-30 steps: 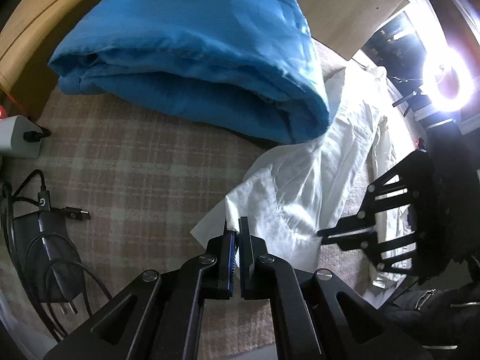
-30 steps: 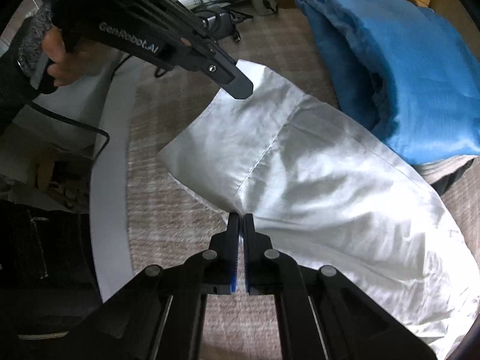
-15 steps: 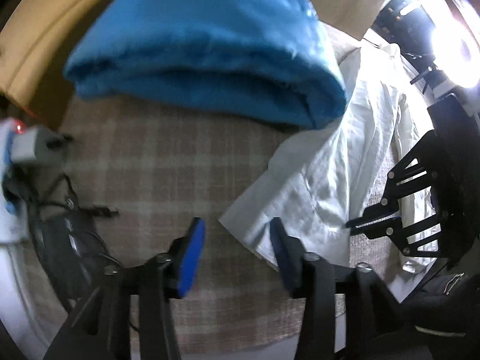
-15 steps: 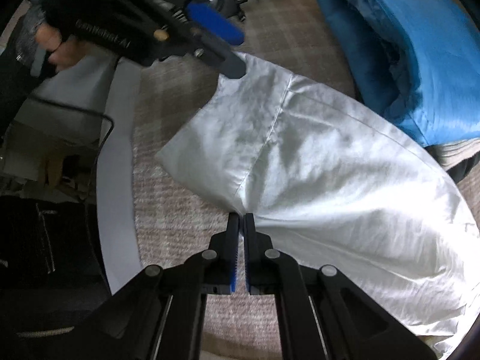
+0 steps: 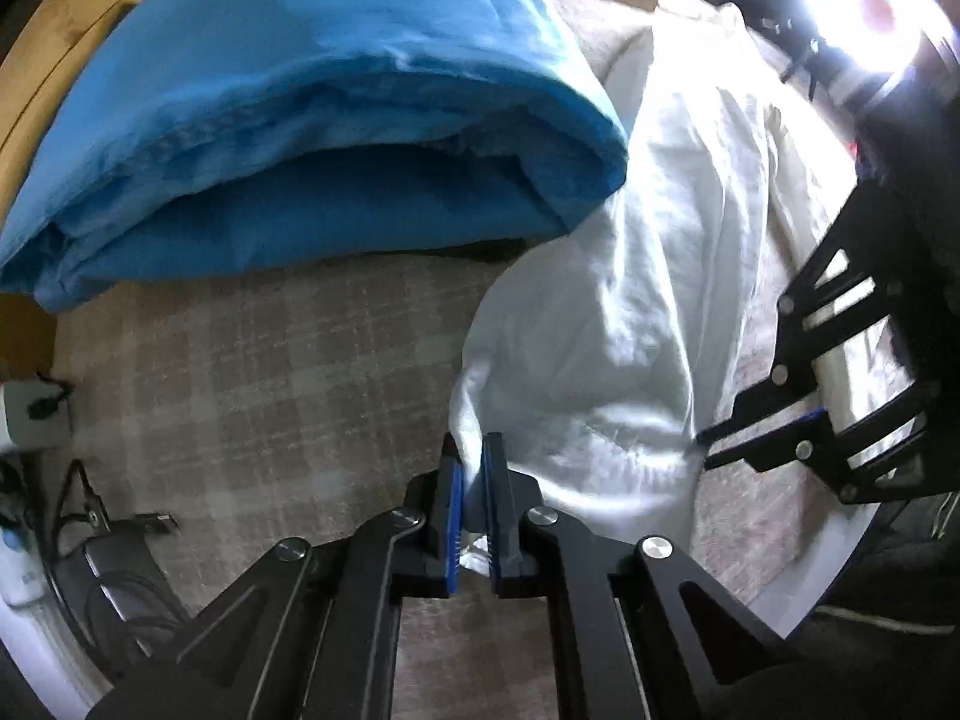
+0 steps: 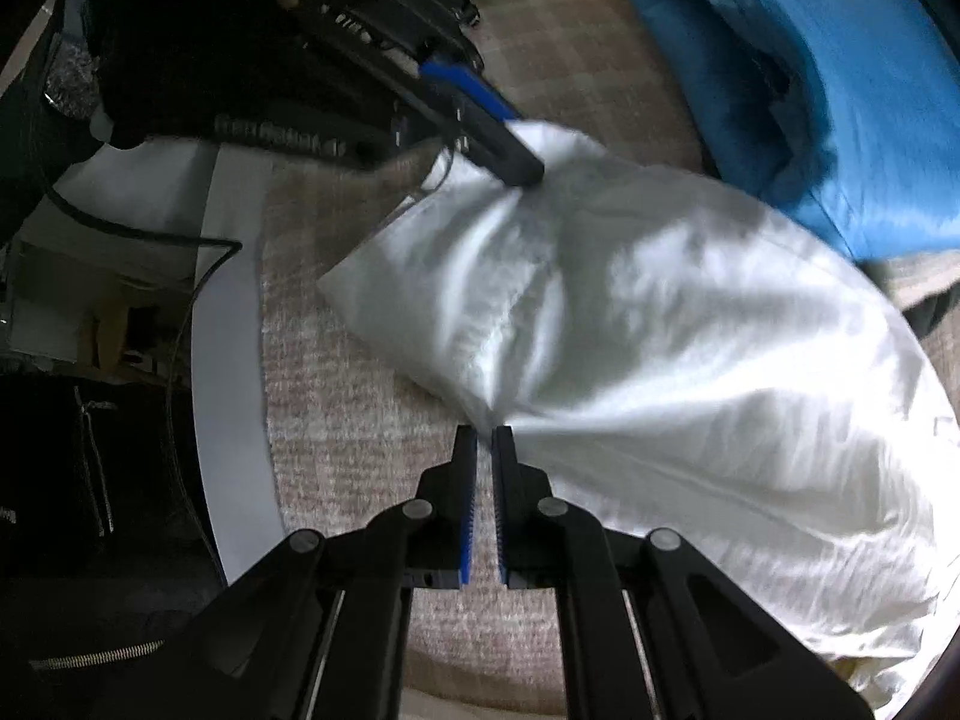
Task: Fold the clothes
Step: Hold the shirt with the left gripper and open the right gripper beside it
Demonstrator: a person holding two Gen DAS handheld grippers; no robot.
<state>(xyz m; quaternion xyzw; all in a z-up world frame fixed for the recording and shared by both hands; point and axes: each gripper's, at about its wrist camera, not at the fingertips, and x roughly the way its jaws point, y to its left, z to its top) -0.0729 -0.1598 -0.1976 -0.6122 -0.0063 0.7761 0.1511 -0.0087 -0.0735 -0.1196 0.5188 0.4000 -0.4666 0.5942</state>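
Observation:
A white garment (image 5: 648,324) lies across a plaid-covered table (image 5: 270,372), also seen in the right wrist view (image 6: 690,360). My left gripper (image 5: 471,462) is shut on the garment's near corner, with cloth pinched between the blue pads. It shows from the side in the right wrist view (image 6: 516,165), gripping that bunched corner. My right gripper (image 6: 483,438) is shut on the garment's lower edge by the seam; it appears at the right of the left wrist view (image 5: 708,438). The cloth between the two grippers is lifted and wrinkled.
A folded blue blanket (image 5: 312,120) lies at the far side, overlapping the garment; it also shows in the right wrist view (image 6: 840,78). Chargers and cables (image 5: 102,540) sit at the left table edge. The white table rim (image 6: 234,420) curves near the right gripper.
My left gripper opened, moved onto the garment's corner and shut on it again. The cloth has bunched up and lifted between the grippers. The right gripper has kept its grip.

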